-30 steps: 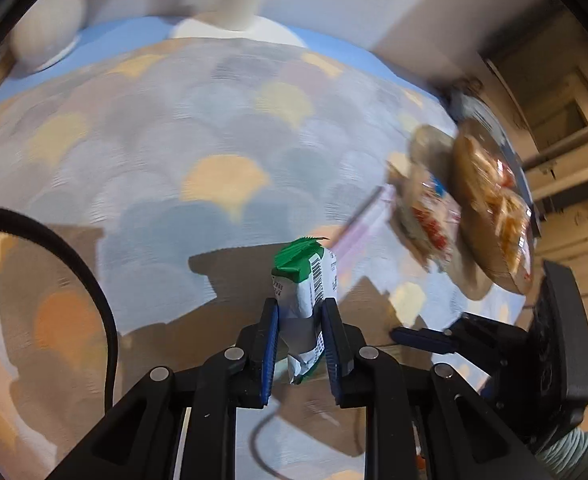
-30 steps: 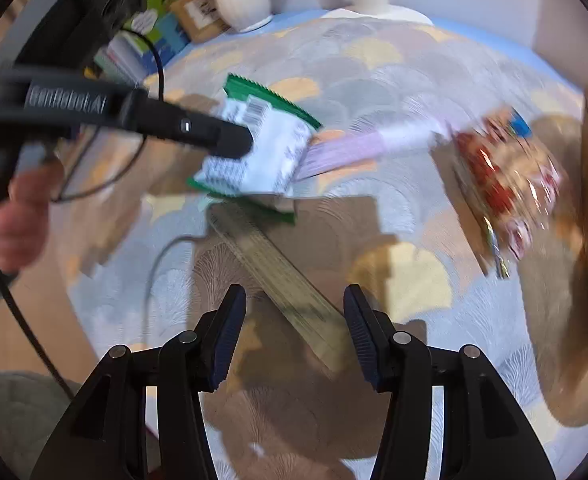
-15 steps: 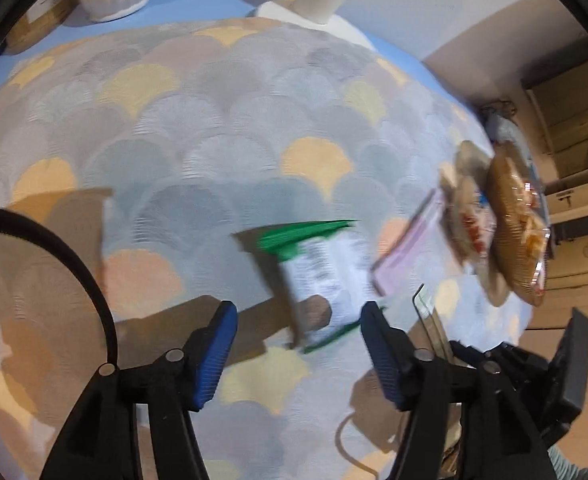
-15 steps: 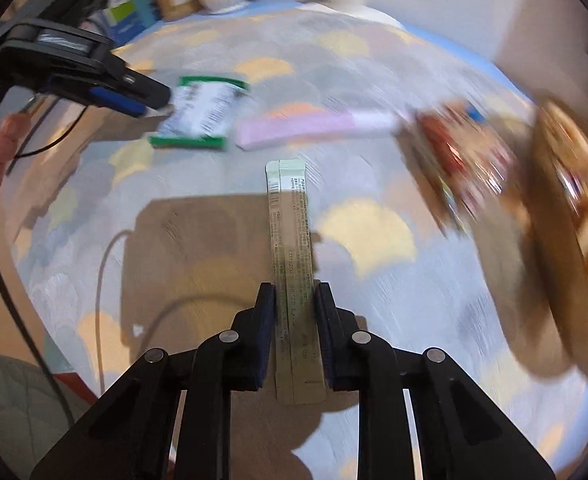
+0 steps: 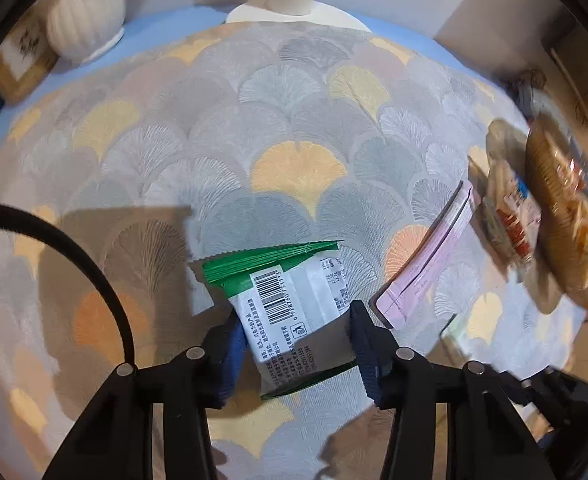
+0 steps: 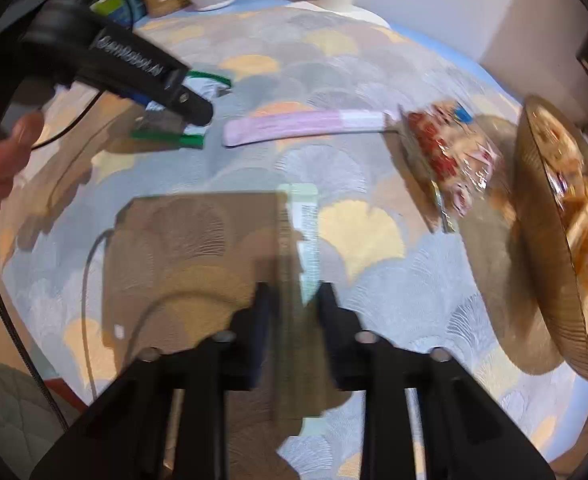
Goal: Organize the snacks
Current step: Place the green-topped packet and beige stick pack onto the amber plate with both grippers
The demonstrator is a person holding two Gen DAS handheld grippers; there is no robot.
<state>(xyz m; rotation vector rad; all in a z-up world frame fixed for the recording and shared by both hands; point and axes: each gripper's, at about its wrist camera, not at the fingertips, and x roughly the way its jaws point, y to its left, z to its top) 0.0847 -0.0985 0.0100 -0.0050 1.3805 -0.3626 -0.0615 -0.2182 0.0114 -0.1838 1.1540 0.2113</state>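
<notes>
On the table's scallop-patterned cloth (image 5: 294, 128), the left gripper (image 5: 296, 344) has its fingers spread wide to either side of a green-and-white snack packet (image 5: 289, 308), which lies flat, barcode up, with daylight between it and the right finger; whether the left finger touches it cannot be told. Just right of that packet lies a long pink snack pouch (image 5: 430, 264), and past its far end a red-printed clear bag of snacks (image 5: 510, 216) leans against a woven basket (image 5: 550, 184) at the far right, which holds orange-toned packaged snacks. The right gripper (image 6: 294, 312) is pinched on a slim pale-green stick packet (image 6: 306, 236), which reaches forward from between the fingers; the view is blurred there. In the right wrist view, the left gripper (image 6: 189, 110) shows at the far left over the green packet (image 6: 173, 138), with the pink pouch (image 6: 306, 126) to its right and the basket (image 6: 542, 240) on the right edge. A ribbed white ornament (image 5: 85, 20) stands at the table's far edge.
</notes>
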